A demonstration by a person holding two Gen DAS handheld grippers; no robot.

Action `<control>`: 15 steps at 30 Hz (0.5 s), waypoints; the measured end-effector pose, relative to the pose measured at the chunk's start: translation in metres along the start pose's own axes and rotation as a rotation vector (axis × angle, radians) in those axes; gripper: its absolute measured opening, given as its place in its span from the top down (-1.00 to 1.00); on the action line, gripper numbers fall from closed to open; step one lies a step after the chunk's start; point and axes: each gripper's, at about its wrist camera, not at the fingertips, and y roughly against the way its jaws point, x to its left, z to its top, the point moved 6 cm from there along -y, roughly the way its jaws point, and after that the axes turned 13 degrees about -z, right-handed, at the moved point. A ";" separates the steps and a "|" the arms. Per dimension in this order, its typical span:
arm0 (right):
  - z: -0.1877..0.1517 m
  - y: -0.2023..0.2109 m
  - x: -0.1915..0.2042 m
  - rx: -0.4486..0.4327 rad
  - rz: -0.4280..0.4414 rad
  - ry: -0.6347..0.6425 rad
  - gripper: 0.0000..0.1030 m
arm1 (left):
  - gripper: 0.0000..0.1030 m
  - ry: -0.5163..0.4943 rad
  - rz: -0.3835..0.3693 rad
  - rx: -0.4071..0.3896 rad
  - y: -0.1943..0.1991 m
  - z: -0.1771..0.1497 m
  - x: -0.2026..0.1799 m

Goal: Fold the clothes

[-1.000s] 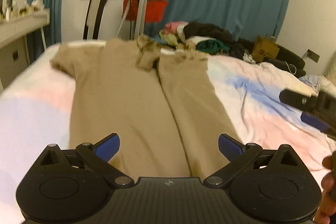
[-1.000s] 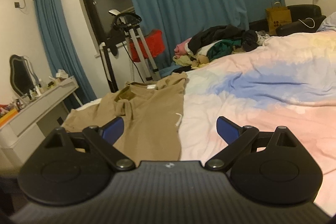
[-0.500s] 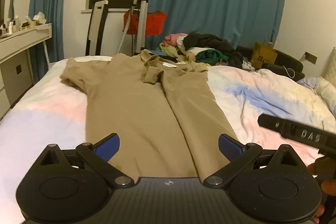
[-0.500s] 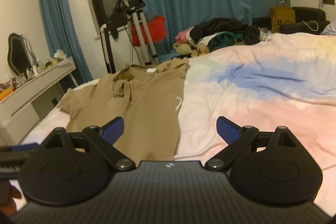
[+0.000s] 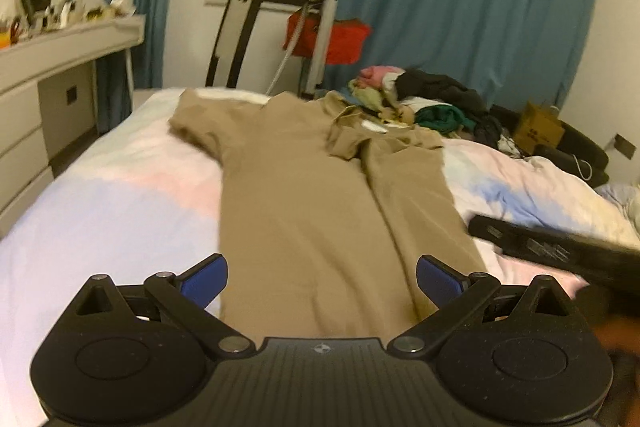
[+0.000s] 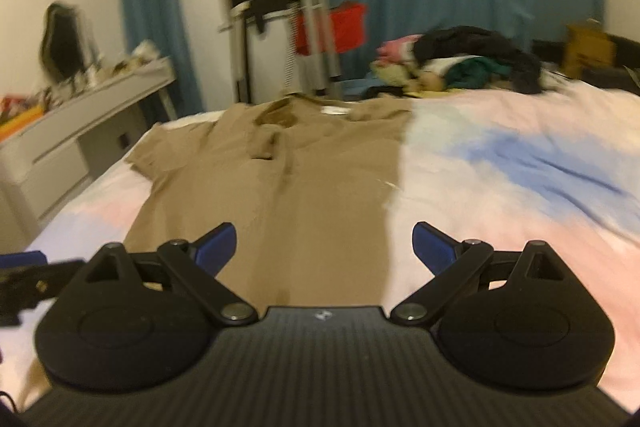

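Note:
A tan short-sleeved shirt (image 5: 320,211) lies flat on the bed, its right side folded in over the middle and its left sleeve spread out. It also shows in the right wrist view (image 6: 280,195). My left gripper (image 5: 322,279) is open and empty above the shirt's near hem. My right gripper (image 6: 324,247) is open and empty above the near hem, over the shirt's right edge. The right gripper's body shows at the right of the left wrist view (image 5: 552,251). The left gripper's tip shows at the left edge of the right wrist view (image 6: 24,267).
The bed has a pink, white and blue cover (image 5: 532,187). A pile of clothes (image 5: 424,99) lies at the far end. A white dresser (image 5: 60,75) stands to the left. A steamer stand with a red bag (image 5: 324,31) stands before blue curtains. A cardboard box (image 5: 538,127) sits far right.
Both grippers have swung to the left, so the shirt sits more central in the right wrist view. The right gripper has moved closer to the shirt's right edge. The shirt has not moved.

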 end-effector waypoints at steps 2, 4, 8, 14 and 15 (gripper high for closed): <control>0.011 -0.028 0.026 0.029 0.058 0.072 -0.85 | -0.97 0.015 0.023 0.013 -0.001 0.002 0.012; 0.021 -0.056 0.052 0.054 0.105 0.112 -0.72 | -0.97 0.031 0.024 0.013 -0.001 0.004 0.024; 0.046 -0.108 0.107 0.082 0.191 0.108 -0.64 | -0.97 0.108 0.024 -0.010 -0.006 0.011 0.055; 0.067 -0.183 0.217 0.138 0.324 0.238 -0.63 | -0.97 0.283 0.027 -0.026 -0.022 0.012 0.102; 0.067 -0.191 0.232 0.135 0.345 0.253 -0.63 | -0.97 0.305 0.021 -0.028 -0.024 0.011 0.108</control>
